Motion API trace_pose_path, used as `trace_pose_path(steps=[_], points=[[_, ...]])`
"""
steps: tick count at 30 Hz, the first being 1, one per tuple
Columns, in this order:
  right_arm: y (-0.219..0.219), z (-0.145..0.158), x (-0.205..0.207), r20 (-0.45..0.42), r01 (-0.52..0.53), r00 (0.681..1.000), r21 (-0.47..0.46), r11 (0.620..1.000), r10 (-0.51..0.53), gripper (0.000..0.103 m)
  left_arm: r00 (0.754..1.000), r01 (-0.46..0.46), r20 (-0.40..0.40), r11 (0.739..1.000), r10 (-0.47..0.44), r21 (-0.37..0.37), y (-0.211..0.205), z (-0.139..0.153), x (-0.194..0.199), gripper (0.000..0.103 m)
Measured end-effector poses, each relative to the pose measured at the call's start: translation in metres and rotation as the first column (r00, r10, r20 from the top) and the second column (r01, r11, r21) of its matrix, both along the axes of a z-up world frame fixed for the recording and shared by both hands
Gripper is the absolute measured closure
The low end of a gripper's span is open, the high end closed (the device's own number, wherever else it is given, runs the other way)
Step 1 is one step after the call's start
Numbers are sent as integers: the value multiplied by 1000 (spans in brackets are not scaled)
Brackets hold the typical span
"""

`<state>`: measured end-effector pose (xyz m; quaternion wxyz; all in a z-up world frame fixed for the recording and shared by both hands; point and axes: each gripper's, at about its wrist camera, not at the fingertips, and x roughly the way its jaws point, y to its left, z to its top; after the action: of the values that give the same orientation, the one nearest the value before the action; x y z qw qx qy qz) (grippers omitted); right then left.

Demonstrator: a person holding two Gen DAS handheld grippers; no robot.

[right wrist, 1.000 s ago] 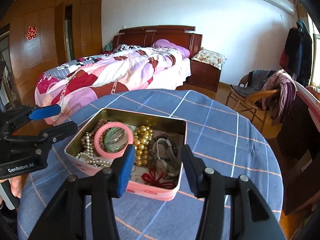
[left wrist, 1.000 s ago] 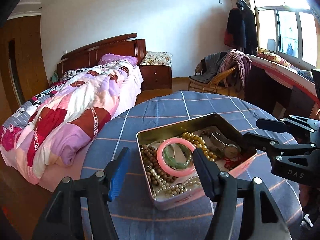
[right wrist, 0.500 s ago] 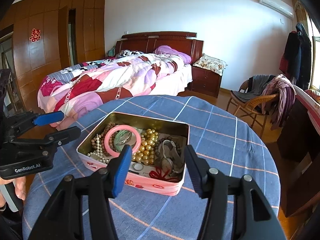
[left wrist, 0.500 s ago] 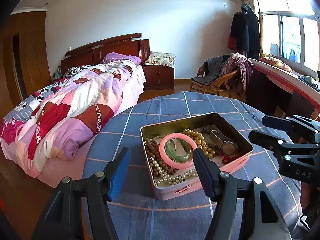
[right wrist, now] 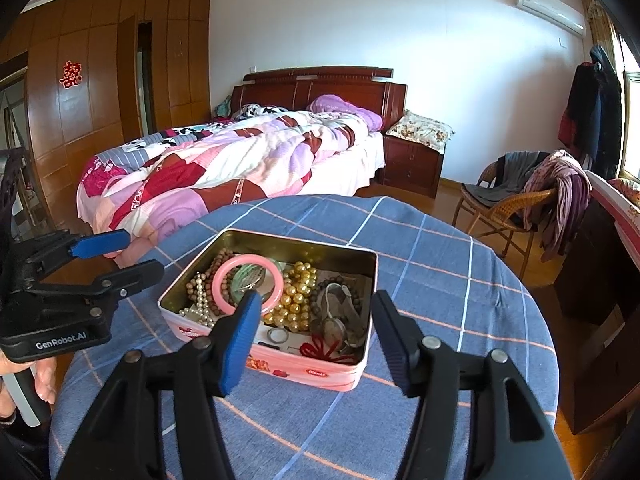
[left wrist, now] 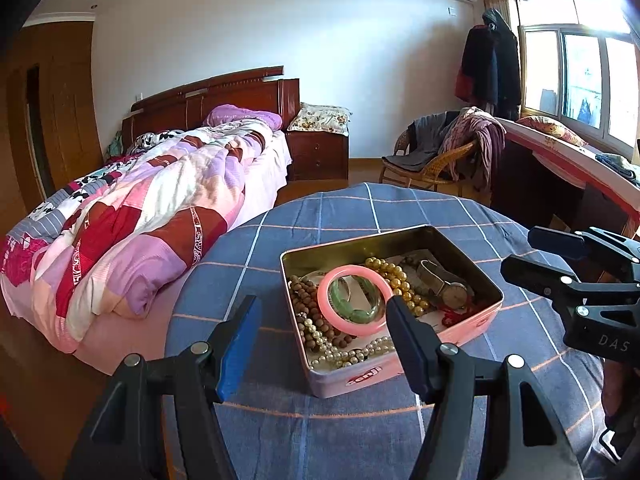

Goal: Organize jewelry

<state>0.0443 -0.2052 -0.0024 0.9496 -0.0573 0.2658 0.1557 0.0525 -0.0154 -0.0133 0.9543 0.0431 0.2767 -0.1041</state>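
An open pink tin (left wrist: 472, 330) (right wrist: 320, 374) sits on the round table and holds jewelry. A pink bangle (left wrist: 326, 312) (right wrist: 222, 274) lies on top of a green bracelet (left wrist: 340, 300), with gold beads (left wrist: 396, 274) (right wrist: 296, 300), white pearls (left wrist: 352, 354), brown beads (left wrist: 300, 292), a wristwatch (left wrist: 452, 290) (right wrist: 334, 326) and a red knot (right wrist: 320, 350). My left gripper (left wrist: 322, 340) is open and empty, just in front of the tin's left part. My right gripper (right wrist: 314, 330) is open and empty, over the tin's near edge.
The table wears a blue checked cloth (left wrist: 360, 216) (right wrist: 440, 264). A bed with a patchwork quilt (left wrist: 160, 200) stands to the left behind it. A wicker chair with clothes (left wrist: 440, 156) and a desk (left wrist: 560, 168) stand to the right.
Both grippers have drawn back and risen from the tin, so it looks smaller and farther away. Both stay open and empty. The jewelry has not moved.
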Motion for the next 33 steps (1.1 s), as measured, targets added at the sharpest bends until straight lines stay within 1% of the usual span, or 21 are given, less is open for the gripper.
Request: trace_pose_path(steps=[15, 24, 29, 30, 31, 33], points=[[1, 2, -3, 0, -2, 1000, 4, 1000, 2, 39, 1000, 7, -4, 1000, -7, 6, -1, -2, -1, 38], [1, -1, -4, 9, 3, 1000, 3, 1000, -3, 36, 1000, 8, -8, 1000, -8, 11, -2, -2, -1, 38], [-3, -3, -4, 13, 7, 1000, 5, 1000, -7, 36, 1000, 4, 10, 1000, -4, 13, -3, 1, -5, 38], [-4, -3, -4, 14, 8, 1000, 5, 1000, -8, 36, 1000, 3, 11, 1000, -3, 14, -3, 1, -5, 36], [-5, -3, -4, 15, 7, 1000, 6, 1000, -7, 36, 1000, 0, 13, 1000, -1, 14, -4, 2, -5, 28], [-5, -3, -4, 17, 9, 1000, 5, 1000, -9, 36, 1000, -10, 24, 1000, 9, 25, -5, 2, -6, 20]])
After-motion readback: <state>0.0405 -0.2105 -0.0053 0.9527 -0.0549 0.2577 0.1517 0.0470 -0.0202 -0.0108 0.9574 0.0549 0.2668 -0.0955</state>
